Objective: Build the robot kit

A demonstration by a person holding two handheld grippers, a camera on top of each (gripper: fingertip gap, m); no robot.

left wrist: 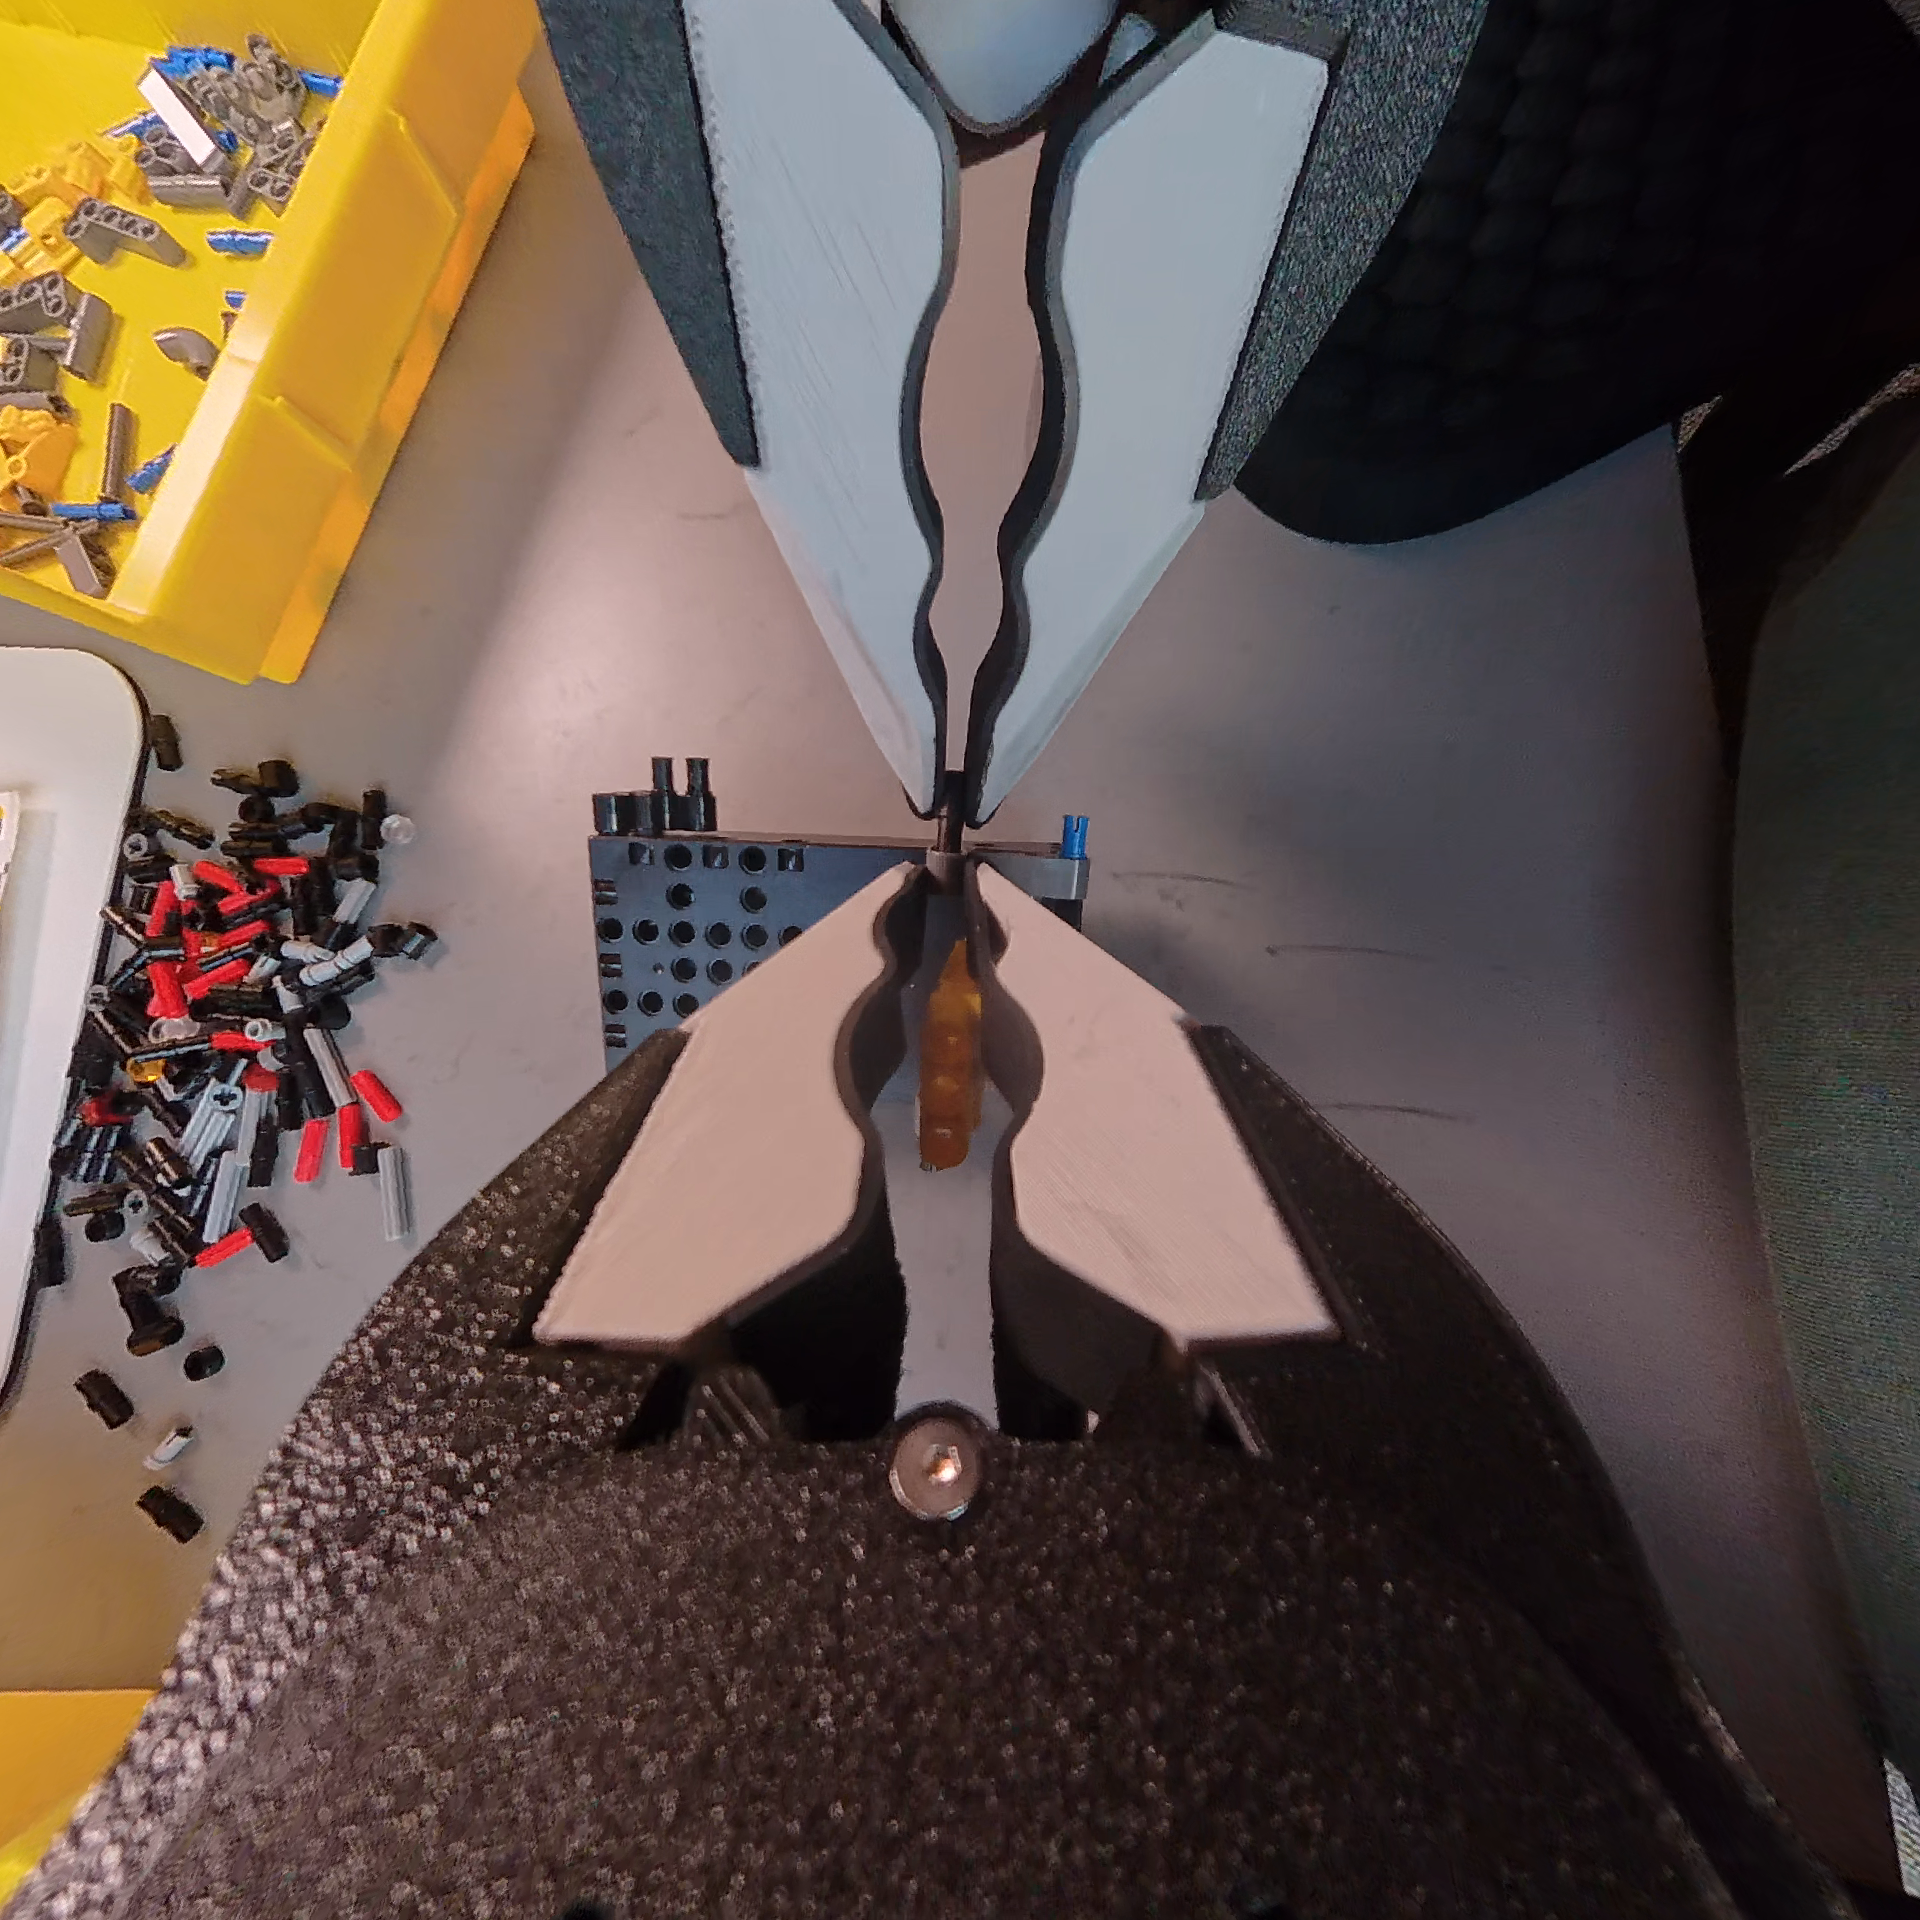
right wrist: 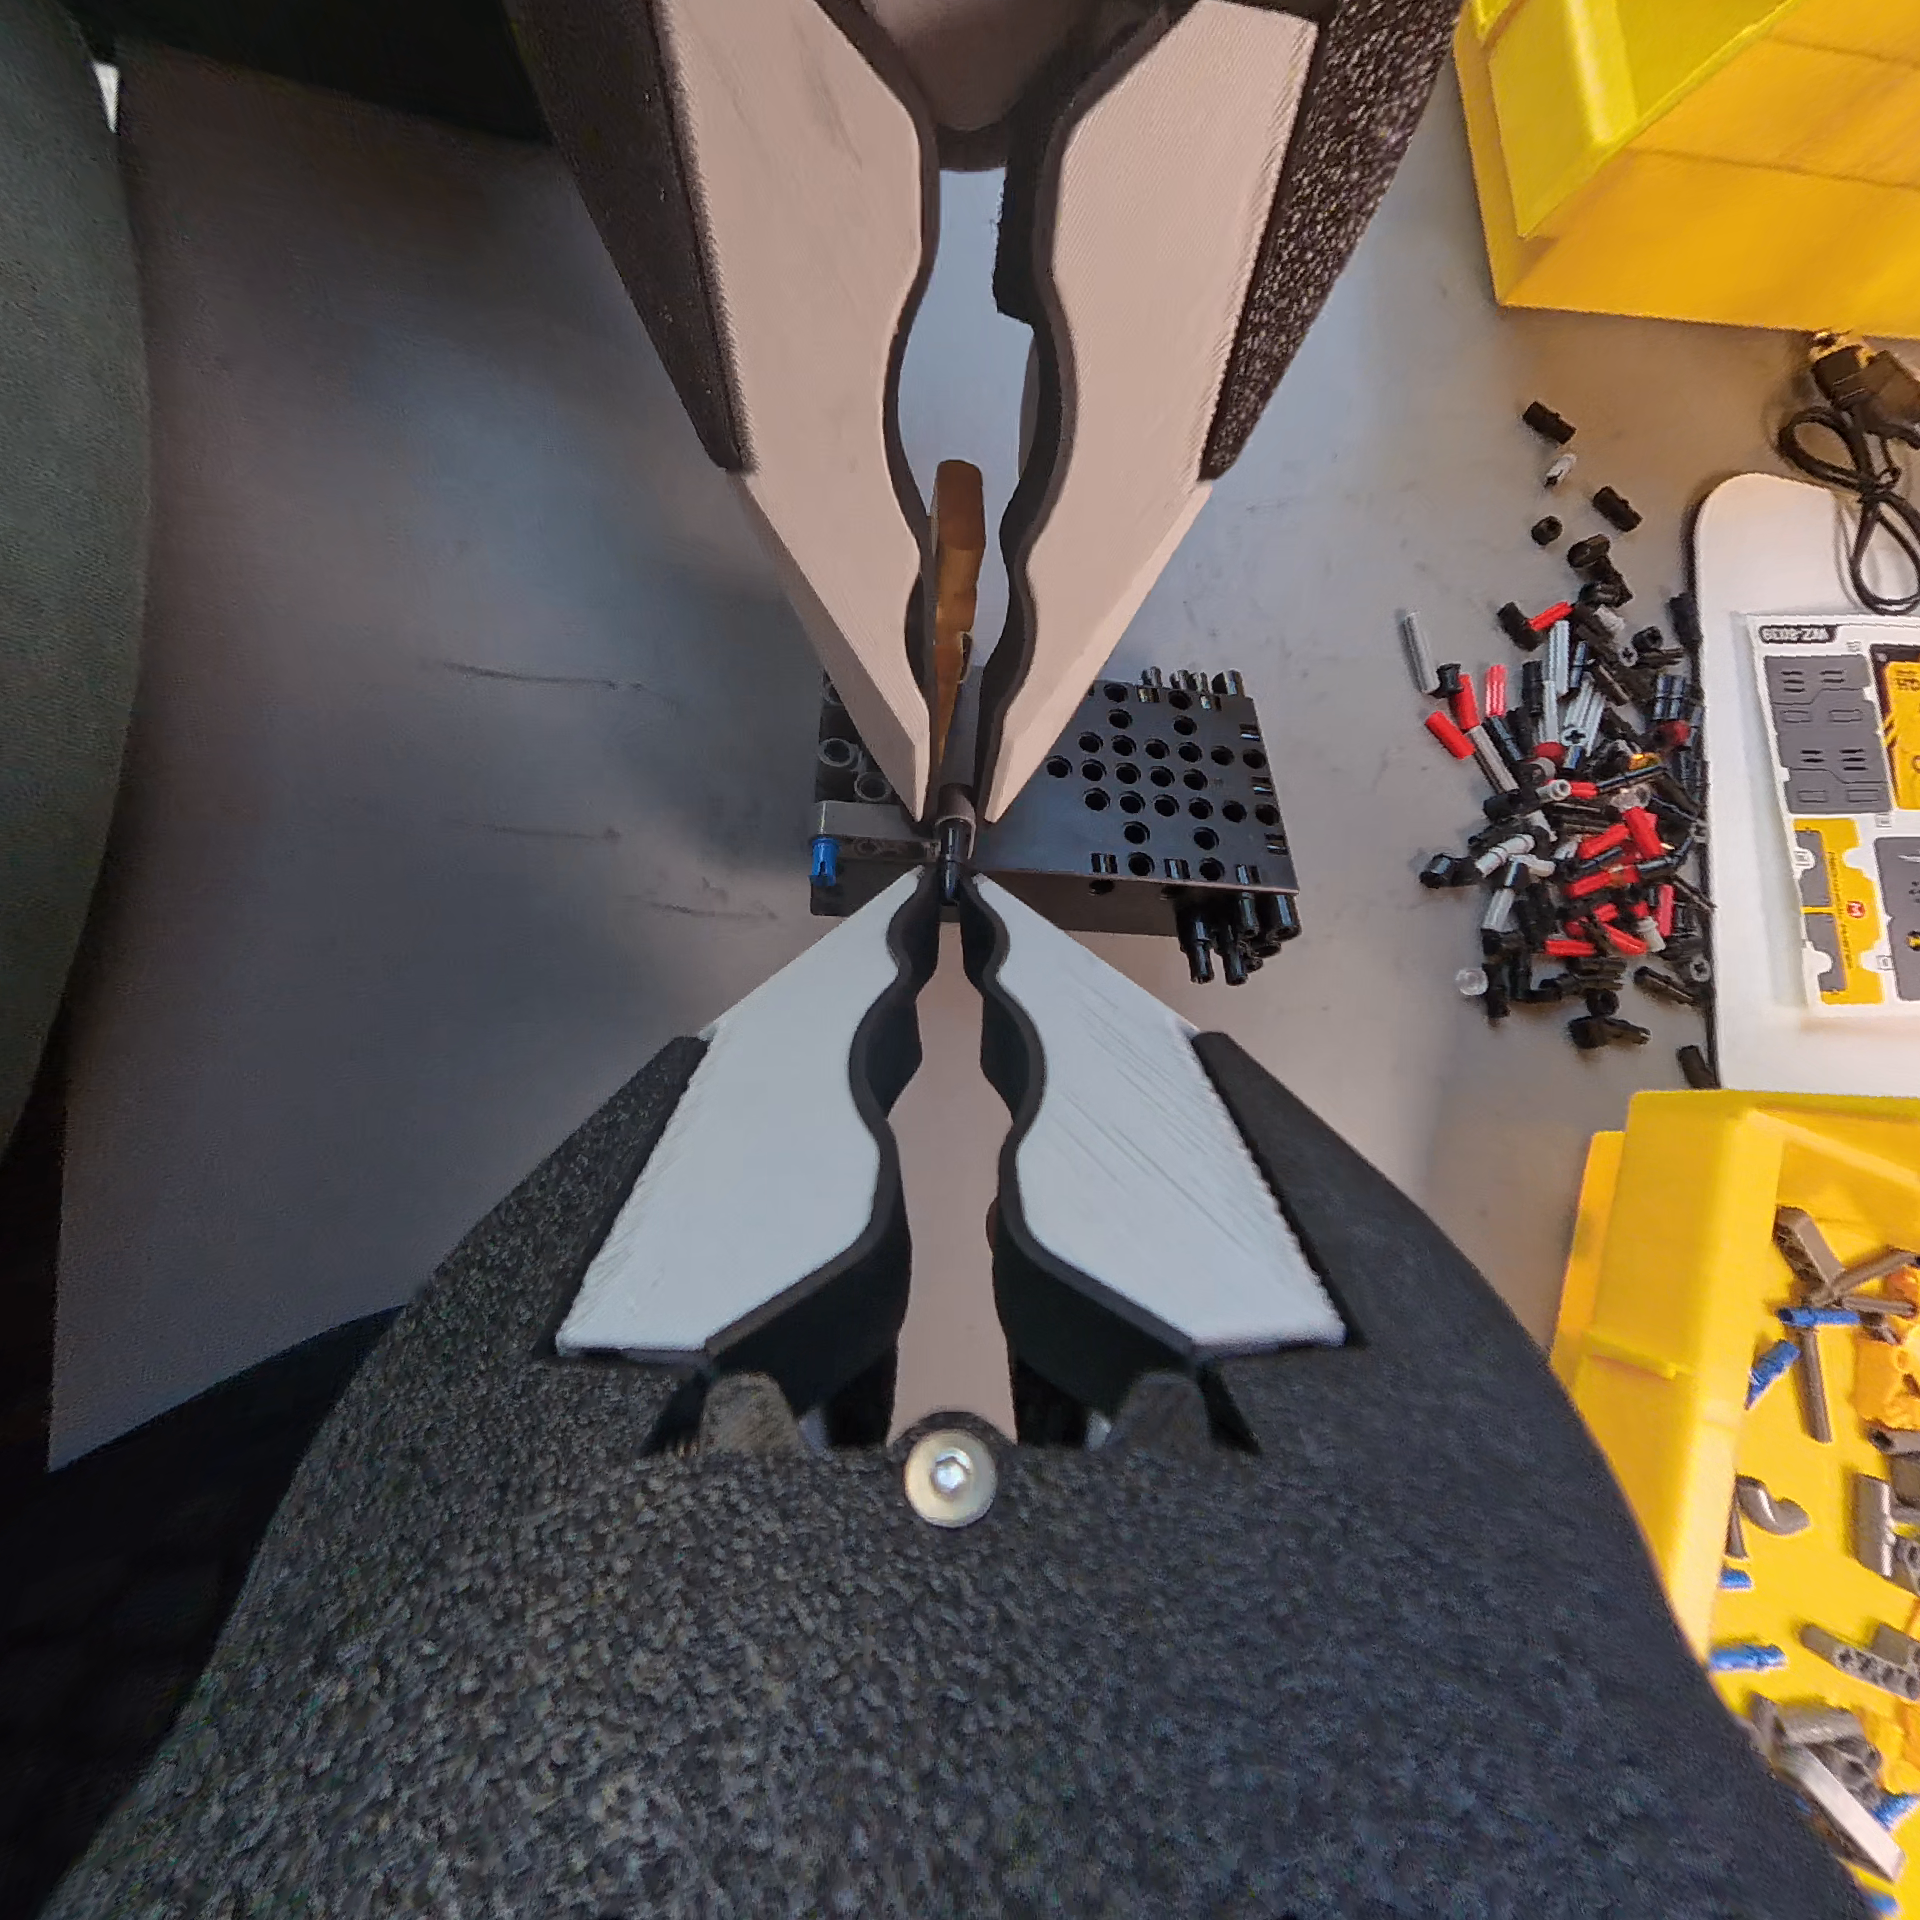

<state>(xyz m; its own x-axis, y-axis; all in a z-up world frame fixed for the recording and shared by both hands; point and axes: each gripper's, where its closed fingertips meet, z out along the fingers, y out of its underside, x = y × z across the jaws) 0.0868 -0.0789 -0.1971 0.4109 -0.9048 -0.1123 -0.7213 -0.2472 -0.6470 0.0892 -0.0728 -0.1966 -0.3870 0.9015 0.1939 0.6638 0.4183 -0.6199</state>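
At the centre of the left wrist view, the left gripper [left wrist: 948, 873] is seen clenched on a translucent orange piece [left wrist: 948, 1049] that is capped by a short grey sleeve, the orange body lying back between the wavy inner faces of the fingers. From the top of the same frame the right gripper [left wrist: 951, 800] reaches down tip to tip with it, clamped on a small black pin [left wrist: 948, 821] whose lower end meets the grey sleeve. The same meeting is shown mirrored in the right wrist view, the right gripper [right wrist: 951, 883] rising from below and the left gripper [right wrist: 951, 821] coming down from above.

Just behind the tips, a black perforated plate [left wrist: 686, 925] is seen lying on the grey table [left wrist: 1351, 831], with black pegs along one edge and a blue pin [left wrist: 1073, 831] at a corner. At the left of the frame a heap of loose black, red and grey pins [left wrist: 229, 1039] is spread out, with a white tray [left wrist: 62, 935] beside it. A yellow bin [left wrist: 312, 312] of grey, blue and yellow parts fills the upper left.
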